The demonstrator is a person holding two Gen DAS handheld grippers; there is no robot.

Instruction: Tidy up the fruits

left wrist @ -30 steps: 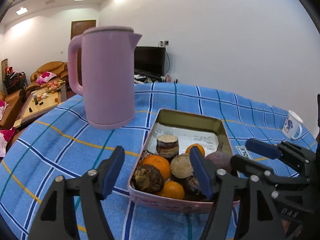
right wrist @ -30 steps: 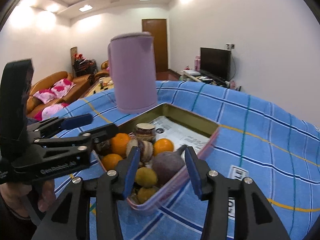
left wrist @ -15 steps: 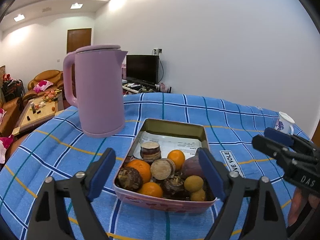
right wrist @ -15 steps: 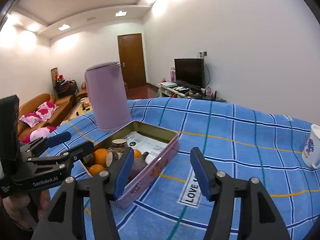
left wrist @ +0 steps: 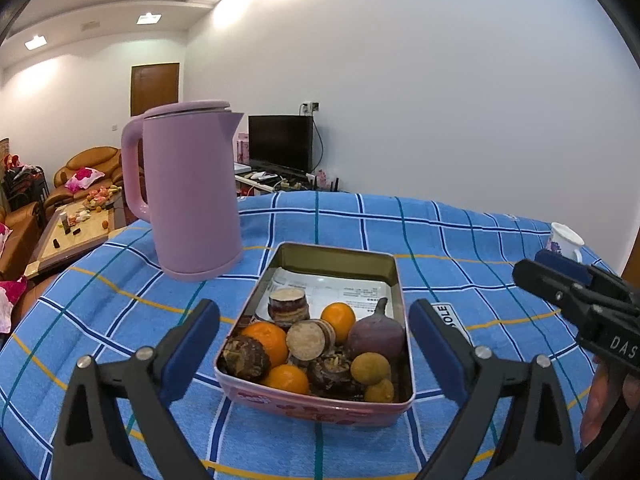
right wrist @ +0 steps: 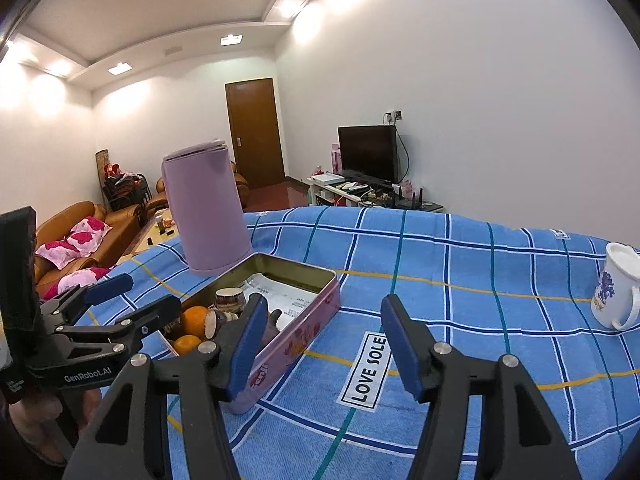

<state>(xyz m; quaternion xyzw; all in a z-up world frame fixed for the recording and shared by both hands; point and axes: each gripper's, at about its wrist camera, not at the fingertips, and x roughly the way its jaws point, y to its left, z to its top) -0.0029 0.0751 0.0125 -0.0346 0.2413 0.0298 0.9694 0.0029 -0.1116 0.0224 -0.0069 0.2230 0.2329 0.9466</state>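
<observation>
A table covered in a blue checked cloth is filling the lower half of both views. A tall pink plastic kettle is standing at centre left of the left wrist view, just beyond the tin.

A rectangular pink metal tin is sitting low at the centre of that view, its long axis running away from the camera. Oranges, brown cut roots, a purple round fruit and small yellowish fruits are crowding its near end; paper is lining the far end.

The left gripper is pointing straight at the tin, its jaws opening wide, straddling the tin's near end in the picture and gripping nothing.

The right gripper is standing about half open and empty, aiming at bare cloth with the tin off to its lower left. So the left gripper appears better lined up for the fruits.

A white mug with a purple print is standing at the right edge of the right wrist view.
</observation>
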